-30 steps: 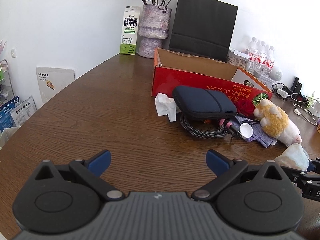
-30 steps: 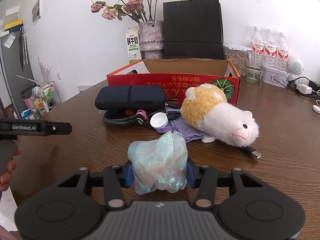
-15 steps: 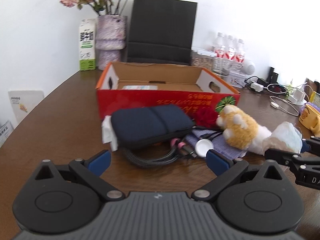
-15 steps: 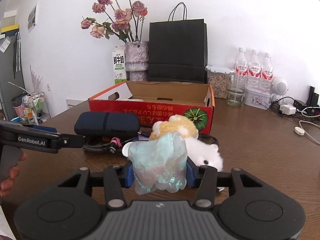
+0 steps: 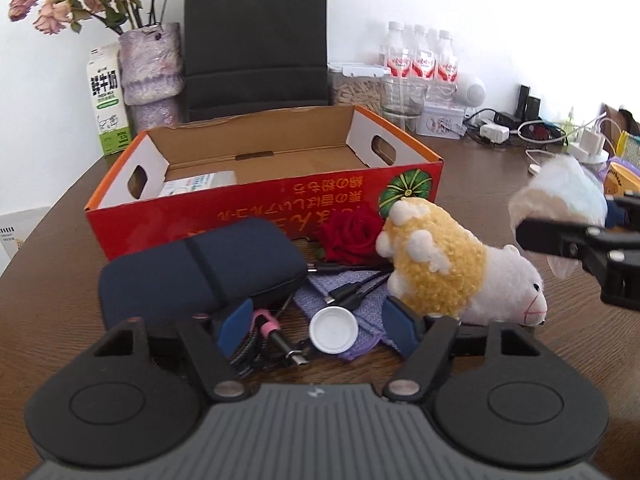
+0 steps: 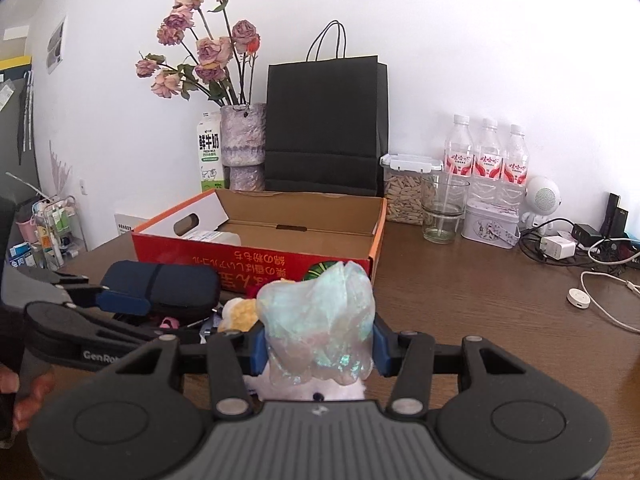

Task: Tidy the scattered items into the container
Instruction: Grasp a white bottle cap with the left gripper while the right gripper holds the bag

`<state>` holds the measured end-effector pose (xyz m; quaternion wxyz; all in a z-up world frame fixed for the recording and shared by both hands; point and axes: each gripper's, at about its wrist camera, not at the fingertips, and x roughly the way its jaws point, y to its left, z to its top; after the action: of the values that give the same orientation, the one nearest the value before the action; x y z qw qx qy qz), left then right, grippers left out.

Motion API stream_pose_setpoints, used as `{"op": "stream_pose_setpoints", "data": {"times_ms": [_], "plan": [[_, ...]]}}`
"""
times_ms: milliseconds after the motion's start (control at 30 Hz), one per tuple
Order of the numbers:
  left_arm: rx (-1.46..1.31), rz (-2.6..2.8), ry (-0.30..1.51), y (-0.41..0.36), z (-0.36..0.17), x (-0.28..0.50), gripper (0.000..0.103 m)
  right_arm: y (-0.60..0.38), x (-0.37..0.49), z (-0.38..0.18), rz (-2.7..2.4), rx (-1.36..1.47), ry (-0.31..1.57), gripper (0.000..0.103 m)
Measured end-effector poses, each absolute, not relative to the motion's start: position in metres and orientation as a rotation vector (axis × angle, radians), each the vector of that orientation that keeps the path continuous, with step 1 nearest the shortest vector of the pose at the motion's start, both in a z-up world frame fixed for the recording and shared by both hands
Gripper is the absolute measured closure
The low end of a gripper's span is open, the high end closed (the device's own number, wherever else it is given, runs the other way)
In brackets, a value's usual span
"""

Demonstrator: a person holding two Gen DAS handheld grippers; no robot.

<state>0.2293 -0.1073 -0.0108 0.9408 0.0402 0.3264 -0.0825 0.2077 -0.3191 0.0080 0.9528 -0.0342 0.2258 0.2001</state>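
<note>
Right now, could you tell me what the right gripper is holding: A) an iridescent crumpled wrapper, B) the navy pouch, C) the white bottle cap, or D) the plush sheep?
A: the right gripper has its blue pads pressed on both sides of the iridescent crumpled wrapper, lifted above the table near the red cardboard box.

Right view: the crumpled iridescent plastic wrapper (image 6: 318, 322) hides most of the yellow-and-white plush sheep (image 6: 240, 312). Left view: the coiled braided black cable (image 5: 250, 350) is partly hidden beneath the navy fabric zip pouch (image 5: 200, 270). Upside-down lettering on the red cardboard box (image 5: 264, 204) is unreadable.
</note>
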Motion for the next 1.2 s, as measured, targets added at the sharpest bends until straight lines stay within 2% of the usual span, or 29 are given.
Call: {"op": "stream_pose_setpoints", "data": {"times_ms": [67, 133, 200, 533, 633, 1200], "plan": [[0.106, -0.172, 0.675, -0.113, -0.015, 0.233, 0.043, -0.320, 0.214, 0.007, 0.420, -0.058, 0.457, 0.055], [0.120, -0.177, 0.693, -0.116, -0.019, 0.238, 0.060, -0.321, 0.218, 0.004, 0.435, -0.038, 0.459, 0.055], [0.120, -0.178, 0.717, -0.117, -0.024, 0.242, 0.064, -0.323, 0.221, 0.000, 0.442, -0.025, 0.467, 0.055], [0.070, -0.172, 0.766, -0.115, -0.034, 0.248, 0.065, -0.329, 0.223, -0.011, 0.447, -0.001, 0.485, 0.055], [0.057, -0.178, 0.768, -0.114, -0.033, 0.247, 0.073, -0.329, 0.222, -0.011, 0.446, -0.006, 0.483, 0.055], [0.009, -0.187, 0.660, -0.088, 0.001, 0.232, 0.074, -0.307, 0.217, 0.012, 0.445, -0.030, 0.457, 0.055]]}}
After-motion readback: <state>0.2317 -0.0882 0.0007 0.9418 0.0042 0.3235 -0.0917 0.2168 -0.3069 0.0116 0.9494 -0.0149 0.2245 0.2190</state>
